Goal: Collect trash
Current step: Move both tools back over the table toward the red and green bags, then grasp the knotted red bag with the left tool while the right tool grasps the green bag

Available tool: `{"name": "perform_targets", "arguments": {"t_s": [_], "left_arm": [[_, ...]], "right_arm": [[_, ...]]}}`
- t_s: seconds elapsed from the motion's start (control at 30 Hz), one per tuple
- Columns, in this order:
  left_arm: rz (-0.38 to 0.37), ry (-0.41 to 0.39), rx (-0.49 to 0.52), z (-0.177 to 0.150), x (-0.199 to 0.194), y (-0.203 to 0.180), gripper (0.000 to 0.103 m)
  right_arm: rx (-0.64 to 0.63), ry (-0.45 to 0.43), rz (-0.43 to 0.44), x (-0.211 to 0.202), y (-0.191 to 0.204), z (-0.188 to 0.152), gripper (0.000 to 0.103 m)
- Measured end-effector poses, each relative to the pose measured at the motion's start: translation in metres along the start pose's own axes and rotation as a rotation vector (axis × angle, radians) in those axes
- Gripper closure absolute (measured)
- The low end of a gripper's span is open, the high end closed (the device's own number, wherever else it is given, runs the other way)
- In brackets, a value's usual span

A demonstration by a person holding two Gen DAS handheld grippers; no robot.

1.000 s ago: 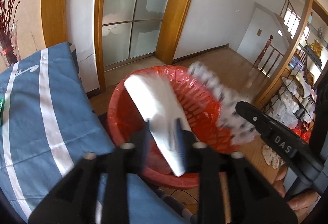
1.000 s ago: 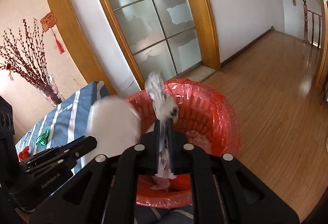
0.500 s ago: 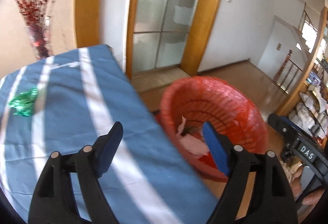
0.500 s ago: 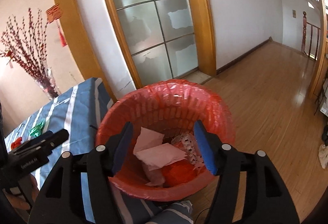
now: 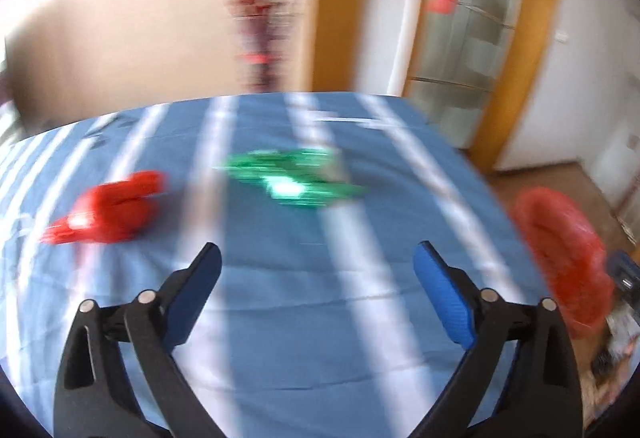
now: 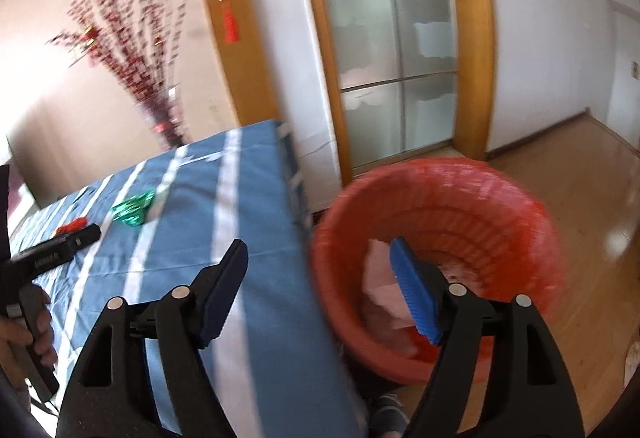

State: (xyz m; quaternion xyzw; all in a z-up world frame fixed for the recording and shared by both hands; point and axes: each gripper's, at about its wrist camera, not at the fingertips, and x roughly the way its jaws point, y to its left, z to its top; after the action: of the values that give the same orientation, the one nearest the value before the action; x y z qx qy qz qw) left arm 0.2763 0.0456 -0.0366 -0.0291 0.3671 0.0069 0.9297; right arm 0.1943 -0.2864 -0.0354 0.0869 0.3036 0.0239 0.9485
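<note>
1. Over the blue striped tablecloth (image 5: 320, 318) my left gripper (image 5: 316, 270) hangs with its jaws spread wide and nothing between them; my right gripper (image 6: 320, 266) is just as wide apart and empty, straddling the table edge and the red waste basket (image 6: 436, 205).
2. Two pieces of trash lie on the cloth: a crumpled green foil wrapper (image 5: 296, 181) straight ahead of the left gripper, and a red wrapper (image 5: 108, 209) further to its left. They sit apart from each other, and both are badly blurred in the left view.
3. I judge the step in hand to be reaching for the green wrapper. I would slow down, centre it between the blue pads (image 5: 196, 298), lower until the tips nearly touch the cloth, then close without pinching fabric.
4. Foil should crush easily, so a light squeeze should do.
5. Pale paper scraps (image 6: 380, 294) already lie in the basket, which stands on the wood floor (image 6: 580, 197) just beside the table.
6. Behind the table are a vase of red-blossom branches (image 6: 136, 33) and a frosted glass door (image 6: 392, 37) in an orange wooden frame.
</note>
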Motion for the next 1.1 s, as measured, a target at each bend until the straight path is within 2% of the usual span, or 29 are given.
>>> {"name": "perform_targets", "arguments": {"t_s": [0.17, 0.23, 0.3, 0.4, 0.57, 0.8, 1.0, 1.1], "left_arm": [[0.192, 0.008, -0.047, 0.006, 0.000, 0.067, 0.004], [0.247, 0.049, -0.080, 0.007, 0.005, 0.090, 0.004], [0.272, 0.069, -0.114, 0.007, 0.011, 0.114, 0.004], [0.254, 0.060, -0.140, 0.005, 0.017, 0.138, 0.004], [0.197, 0.021, -0.141, 0.009, 0.025, 0.153, 0.004], [0.174, 0.067, -0.099, 0.019, 0.053, 0.152, 0.005], [0.114, 0.133, -0.126, 0.016, 0.074, 0.162, 0.022], [0.085, 0.127, -0.141, 0.014, 0.075, 0.166, 0.030]], "right_arm": [[-0.061, 0.007, 0.034, 0.011, 0.039, 0.001, 0.011], [-0.083, 0.010, 0.043, 0.015, 0.053, 0.002, 0.009], [-0.103, 0.018, 0.059, 0.020, 0.068, 0.001, 0.009], [-0.133, 0.031, 0.075, 0.026, 0.085, 0.000, 0.009], [-0.177, 0.052, 0.088, 0.036, 0.109, -0.002, 0.008], [-0.196, 0.090, 0.110, 0.052, 0.134, -0.004, 0.009], [-0.224, 0.107, 0.117, 0.057, 0.148, -0.007, 0.008], [-0.230, 0.115, 0.121, 0.059, 0.153, -0.008, 0.009]]}}
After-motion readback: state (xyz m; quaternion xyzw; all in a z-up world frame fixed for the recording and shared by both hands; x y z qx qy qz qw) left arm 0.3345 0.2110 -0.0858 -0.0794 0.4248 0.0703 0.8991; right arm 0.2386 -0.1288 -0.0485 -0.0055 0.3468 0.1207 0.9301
